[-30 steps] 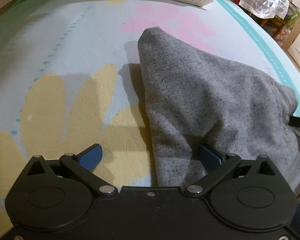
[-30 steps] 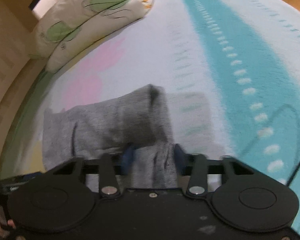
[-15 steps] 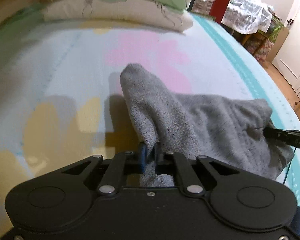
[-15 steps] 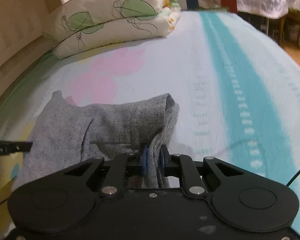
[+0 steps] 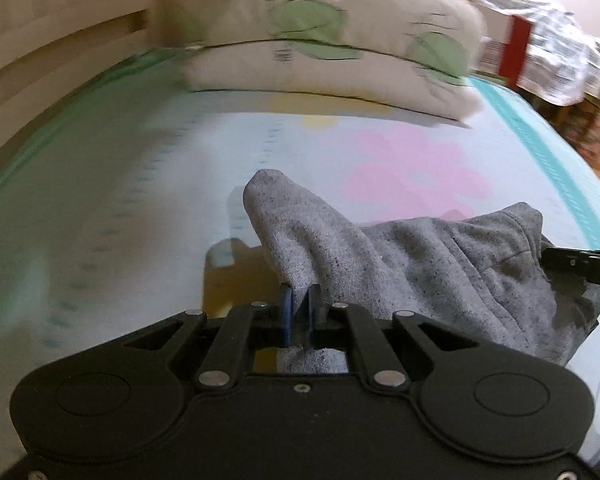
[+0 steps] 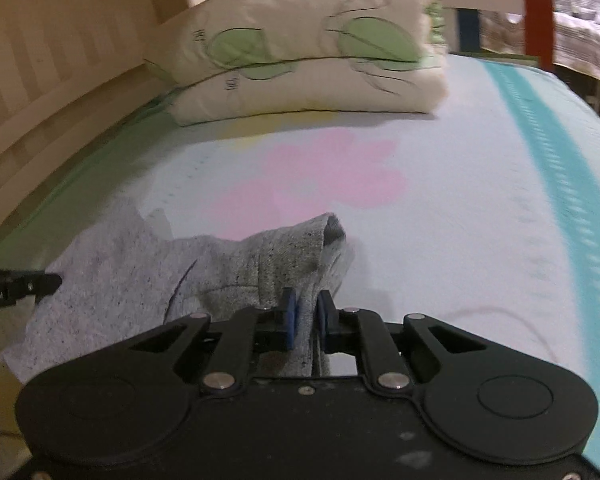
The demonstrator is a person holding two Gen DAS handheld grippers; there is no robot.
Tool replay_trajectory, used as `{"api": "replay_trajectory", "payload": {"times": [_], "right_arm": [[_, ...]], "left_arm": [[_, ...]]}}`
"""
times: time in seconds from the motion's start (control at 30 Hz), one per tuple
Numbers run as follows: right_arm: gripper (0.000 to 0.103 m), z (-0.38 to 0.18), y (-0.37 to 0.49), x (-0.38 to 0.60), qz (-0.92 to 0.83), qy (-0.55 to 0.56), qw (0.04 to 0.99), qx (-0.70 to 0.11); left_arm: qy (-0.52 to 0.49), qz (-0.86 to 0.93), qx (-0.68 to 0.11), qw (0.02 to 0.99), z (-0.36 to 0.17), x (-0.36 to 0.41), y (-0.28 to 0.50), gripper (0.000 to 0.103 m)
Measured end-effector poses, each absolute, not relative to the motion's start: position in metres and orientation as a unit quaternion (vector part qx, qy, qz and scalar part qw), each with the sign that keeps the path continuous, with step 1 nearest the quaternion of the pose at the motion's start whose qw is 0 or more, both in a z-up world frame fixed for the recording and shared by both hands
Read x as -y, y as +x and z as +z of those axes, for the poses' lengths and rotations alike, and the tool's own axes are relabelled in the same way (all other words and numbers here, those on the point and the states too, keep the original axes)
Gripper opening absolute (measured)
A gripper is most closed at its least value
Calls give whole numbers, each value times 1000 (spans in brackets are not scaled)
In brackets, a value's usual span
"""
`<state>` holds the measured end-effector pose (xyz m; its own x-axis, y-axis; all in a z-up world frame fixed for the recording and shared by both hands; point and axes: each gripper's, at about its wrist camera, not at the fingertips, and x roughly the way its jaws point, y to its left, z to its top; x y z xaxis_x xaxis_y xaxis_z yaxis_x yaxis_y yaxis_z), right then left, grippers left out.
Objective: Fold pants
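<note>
L gripper (image 5: 299,312): the blue fingers (image 5: 285,312) are clenched on a pinch of the grey pants (image 5: 400,264), near one edge. R gripper (image 6: 307,318) has its fingers (image 6: 289,320) closed the same way on a thicker, hem-like edge at the other side. The pants hang between the two, partly lifted, the rest lying bunched on the bed (image 6: 460,208), well apart from the stacked pillows (image 6: 300,64). Fabric looks like soft, light knit w/ no stiffness, so I judge it will sag and crease easily. Best hold is at corners or the hem, both layers together, kept taut.
</note>
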<state>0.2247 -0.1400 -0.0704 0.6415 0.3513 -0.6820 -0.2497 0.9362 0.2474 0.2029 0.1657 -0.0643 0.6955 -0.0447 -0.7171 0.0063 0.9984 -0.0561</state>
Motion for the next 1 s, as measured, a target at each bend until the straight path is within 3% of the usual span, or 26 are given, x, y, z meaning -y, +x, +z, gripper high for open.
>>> {"api": "replay_trajectory", "payload": {"times": [0.2,0.4,0.47,0.53,0.67,1.0], "right_arm": [[17,-92,253,103,133,61,879,-453],[21,-73,234,107,92,22,903,-419],[24,-61,224,99,105,17,911,-400],[27,-51,218,92,124,17,911,-392],[32,-37,197,69,155,-1,913,-378],[34,-68,232,47,139,22,900,-413]], "left_arm": [[-54,49,-477,876,-100,-208,209,14],[-48,58,-468,880,-88,-206,186,17],[-39,43,-460,886,-78,-196,183,23],[-26,34,-455,890,-67,-177,183,39],[-12,23,-433,901,-55,-155,180,57],[-37,49,-495,867,-100,-139,212,59]]}}
